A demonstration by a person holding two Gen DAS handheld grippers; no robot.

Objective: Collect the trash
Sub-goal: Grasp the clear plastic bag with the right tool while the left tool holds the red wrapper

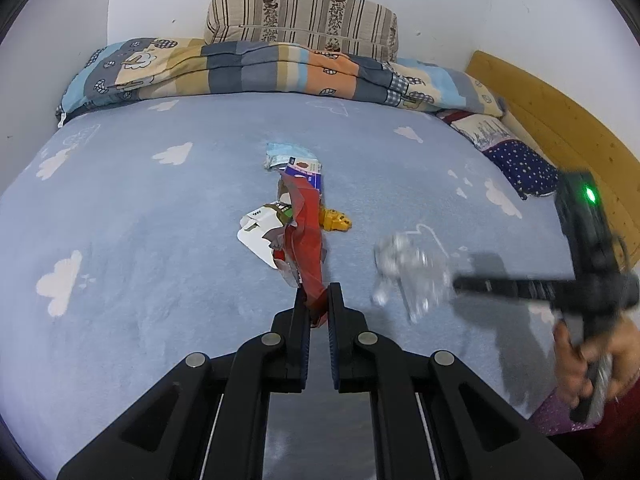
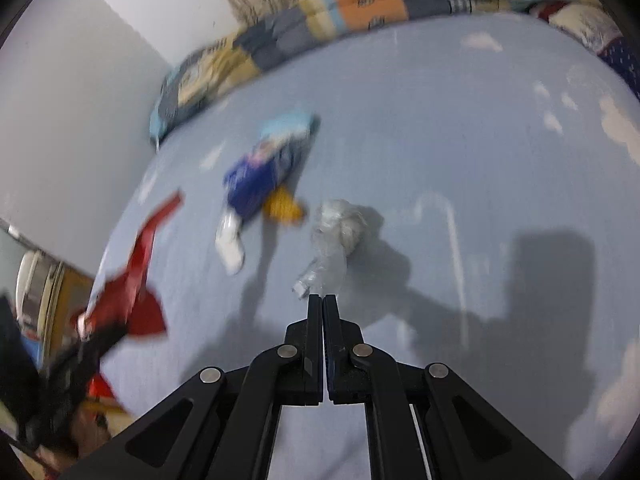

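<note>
The bed [image 1: 160, 208] under me is covered in a blue sheet with white clouds, a folded quilt [image 1: 248, 72] along the wall. In its middle lie a blue packet [image 2: 260, 176], a white box [image 1: 260, 232] and a small yellow scrap [image 1: 336, 220]. My left tongs [image 1: 318, 304] are pinched on a red wrapper [image 1: 308, 240], lifted above that pile. My right tongs [image 2: 322, 300] are closed on the tail of a crumpled clear plastic bag [image 2: 336, 232].
</note>
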